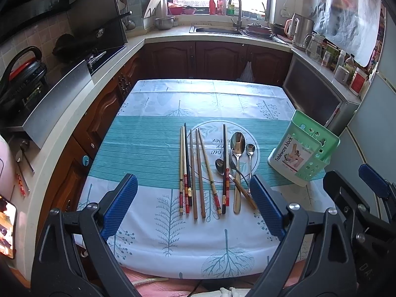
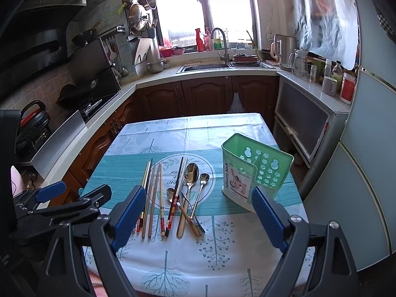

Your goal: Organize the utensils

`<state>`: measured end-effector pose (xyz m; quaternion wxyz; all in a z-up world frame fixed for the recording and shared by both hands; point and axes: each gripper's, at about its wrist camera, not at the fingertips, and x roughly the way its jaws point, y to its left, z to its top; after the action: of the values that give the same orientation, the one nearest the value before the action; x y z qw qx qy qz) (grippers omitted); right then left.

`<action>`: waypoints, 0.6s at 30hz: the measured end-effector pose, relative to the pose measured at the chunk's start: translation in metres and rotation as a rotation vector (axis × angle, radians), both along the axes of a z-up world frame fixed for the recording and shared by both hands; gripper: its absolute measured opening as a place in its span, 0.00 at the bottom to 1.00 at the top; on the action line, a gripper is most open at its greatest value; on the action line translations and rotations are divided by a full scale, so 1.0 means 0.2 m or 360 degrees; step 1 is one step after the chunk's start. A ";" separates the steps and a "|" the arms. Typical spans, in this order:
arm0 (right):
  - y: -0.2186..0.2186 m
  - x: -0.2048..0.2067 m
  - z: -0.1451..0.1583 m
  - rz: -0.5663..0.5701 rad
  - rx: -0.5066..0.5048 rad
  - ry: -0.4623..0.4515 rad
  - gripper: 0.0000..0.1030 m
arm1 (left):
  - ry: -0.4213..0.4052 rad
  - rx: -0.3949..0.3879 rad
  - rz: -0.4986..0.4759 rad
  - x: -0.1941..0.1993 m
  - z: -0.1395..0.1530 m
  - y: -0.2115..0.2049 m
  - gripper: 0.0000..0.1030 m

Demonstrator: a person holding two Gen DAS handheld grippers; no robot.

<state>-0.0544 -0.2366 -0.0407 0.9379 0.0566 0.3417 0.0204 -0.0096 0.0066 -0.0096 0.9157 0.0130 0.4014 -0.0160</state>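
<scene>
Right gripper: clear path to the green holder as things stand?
Probably yes. The right gripper is open and empty, and the holder stands upright ahead to its right with bare cloth between; the utensils lie off to the left.

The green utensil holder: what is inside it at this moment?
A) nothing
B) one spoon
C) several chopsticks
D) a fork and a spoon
A: the green utensil holder stands empty, while the chopsticks and spoons all lie on the tablecloth.
</scene>
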 end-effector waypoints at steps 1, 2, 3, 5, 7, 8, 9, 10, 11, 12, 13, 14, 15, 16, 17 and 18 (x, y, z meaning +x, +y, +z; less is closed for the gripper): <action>-0.01 0.01 0.01 0.0001 -0.0004 0.0003 0.86 | 0.0000 0.0000 0.0000 -0.01 0.00 0.00 0.88; 0.00 0.00 0.00 0.0002 -0.0001 0.0004 0.86 | 0.0001 -0.0002 0.0001 0.00 0.00 0.01 0.88; -0.01 0.01 0.01 0.0002 -0.0004 0.0004 0.86 | 0.0002 -0.0003 0.0002 -0.01 -0.01 0.01 0.88; 0.01 0.00 0.00 0.0003 -0.0007 0.0005 0.86 | 0.0008 -0.0008 0.0002 0.00 -0.01 0.00 0.88; 0.00 0.01 0.01 0.0001 -0.0003 0.0007 0.86 | 0.0014 -0.0013 0.0001 0.00 -0.01 0.01 0.88; 0.00 0.01 0.01 -0.0001 -0.0003 0.0008 0.86 | 0.0021 -0.0018 -0.0002 -0.01 -0.01 0.00 0.88; 0.00 0.01 0.01 0.0000 -0.0001 0.0009 0.86 | 0.0028 -0.0023 -0.0005 0.00 -0.01 0.01 0.88; 0.00 0.01 0.01 0.0002 0.0003 0.0011 0.86 | 0.0037 -0.0028 -0.0008 0.01 -0.01 0.01 0.88; 0.00 0.01 0.01 0.0001 0.0003 0.0012 0.86 | 0.0049 -0.0031 -0.0012 0.01 -0.02 0.00 0.88; 0.00 0.00 0.00 0.0000 0.0003 0.0011 0.86 | 0.0061 -0.0038 -0.0018 0.02 -0.02 0.01 0.88; 0.00 0.01 0.00 0.0001 0.0003 0.0011 0.86 | 0.0069 -0.0043 -0.0021 0.03 -0.02 0.02 0.88; -0.01 0.01 0.01 0.0002 0.0002 0.0010 0.86 | 0.0078 -0.0049 -0.0024 0.03 -0.02 0.02 0.88; 0.00 0.01 0.00 0.0002 0.0003 0.0011 0.86 | 0.0088 -0.0053 -0.0027 0.03 -0.03 0.01 0.88; 0.00 0.01 0.00 0.0003 0.0003 0.0012 0.86 | 0.0095 -0.0056 -0.0028 0.04 -0.03 0.01 0.88; 0.00 0.01 0.01 0.0004 0.0005 0.0014 0.86 | 0.0100 -0.0059 -0.0028 0.04 -0.04 0.01 0.88; 0.01 0.01 0.00 0.0006 0.0007 0.0016 0.86 | 0.0105 -0.0062 -0.0028 0.05 -0.04 0.02 0.88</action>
<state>-0.0530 -0.2353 -0.0407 0.9360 0.0582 0.3465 0.0227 0.0002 0.0099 -0.0174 0.9018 -0.0018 0.4309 -0.0323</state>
